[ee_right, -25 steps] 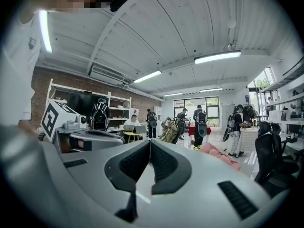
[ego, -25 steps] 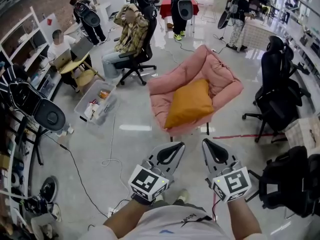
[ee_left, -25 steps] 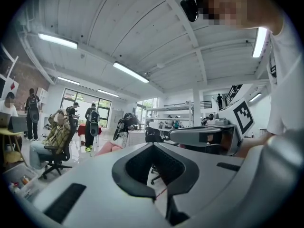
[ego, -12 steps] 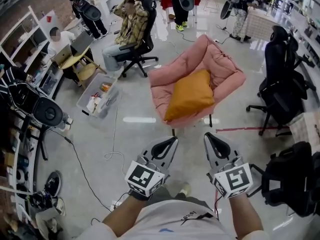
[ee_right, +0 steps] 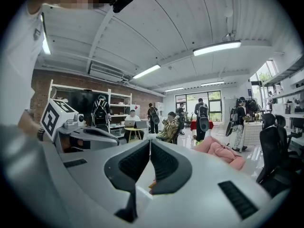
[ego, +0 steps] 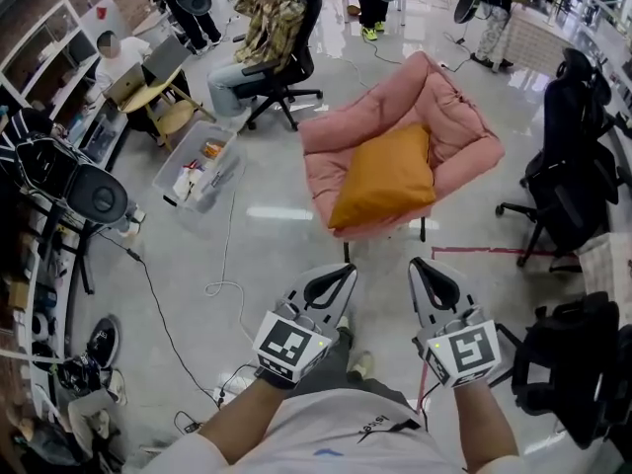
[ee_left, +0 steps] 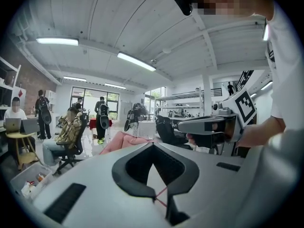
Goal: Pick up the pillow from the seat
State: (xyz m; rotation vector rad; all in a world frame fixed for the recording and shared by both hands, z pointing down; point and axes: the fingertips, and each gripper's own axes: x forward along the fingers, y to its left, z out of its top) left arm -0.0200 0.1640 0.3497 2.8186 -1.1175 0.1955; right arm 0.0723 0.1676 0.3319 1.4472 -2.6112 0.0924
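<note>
**Pillow (ego: 385, 178) ahead, out of reach**

The pink chair (ego: 444, 107) stands ahead of your grippers, well apart from them. The orange pillow lies on its seat. Your left gripper (ego: 336, 282) and right gripper (ego: 432, 279) are both closed, empty.

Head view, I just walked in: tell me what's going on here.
A person holds a two-jaw tool in each hand. The left tool and the right tool are both shut and empty, held low in front of the body and short of the pink chair. The orange pillow lies on that chair's seat, and nothing touches it. The pickup has not yet begun.
</note>
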